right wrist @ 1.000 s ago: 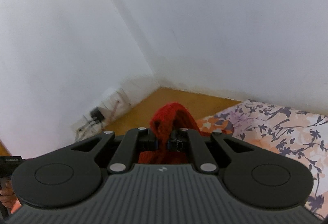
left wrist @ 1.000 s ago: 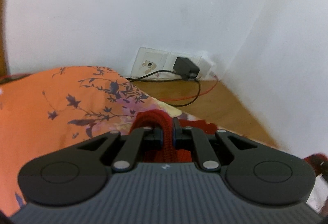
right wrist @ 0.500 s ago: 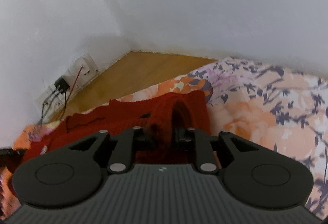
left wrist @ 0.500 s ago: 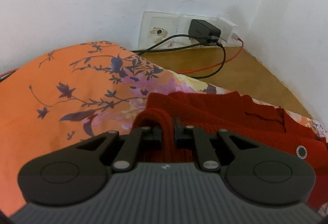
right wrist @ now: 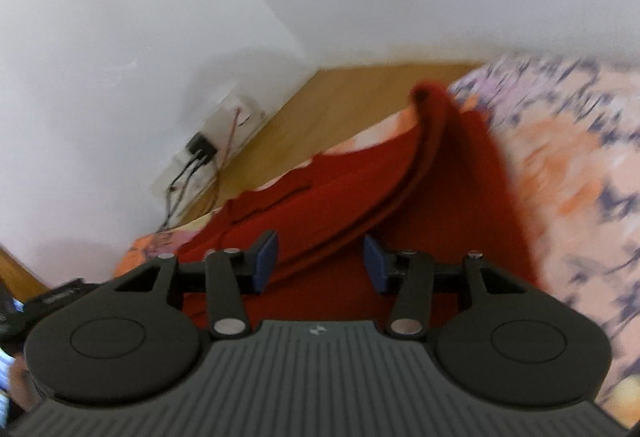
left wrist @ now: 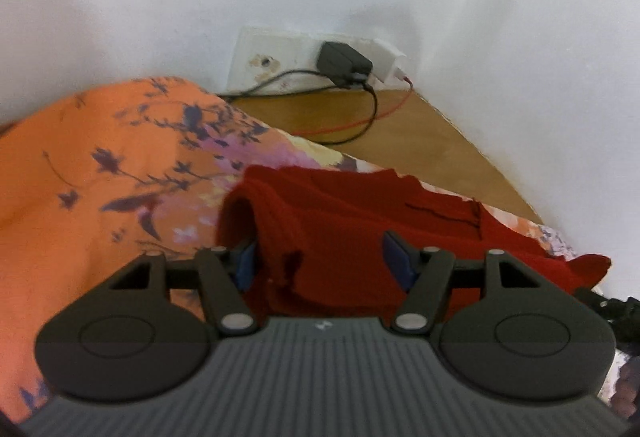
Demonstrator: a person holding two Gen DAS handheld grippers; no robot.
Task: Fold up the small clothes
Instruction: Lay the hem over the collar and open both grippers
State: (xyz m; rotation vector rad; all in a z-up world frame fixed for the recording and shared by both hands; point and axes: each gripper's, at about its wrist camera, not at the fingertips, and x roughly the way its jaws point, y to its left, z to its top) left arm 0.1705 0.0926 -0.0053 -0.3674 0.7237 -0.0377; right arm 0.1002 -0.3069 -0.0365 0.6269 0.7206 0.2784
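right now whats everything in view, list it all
red knitted garment: one, red, spread on the bedsheet, one edge humped up
floral cotton bedsheet: one, orange with dark blue flowers, under the garment
wooden floor: one, brown, beyond the sheet in the room corner
white wall socket plate: one, white, low on the wall
black plug-in charger: one, black, in the socket plate
cables: one black, one red, on the floor
left claw: black, blue pads, open over the garment
right claw: black, blue pads, open
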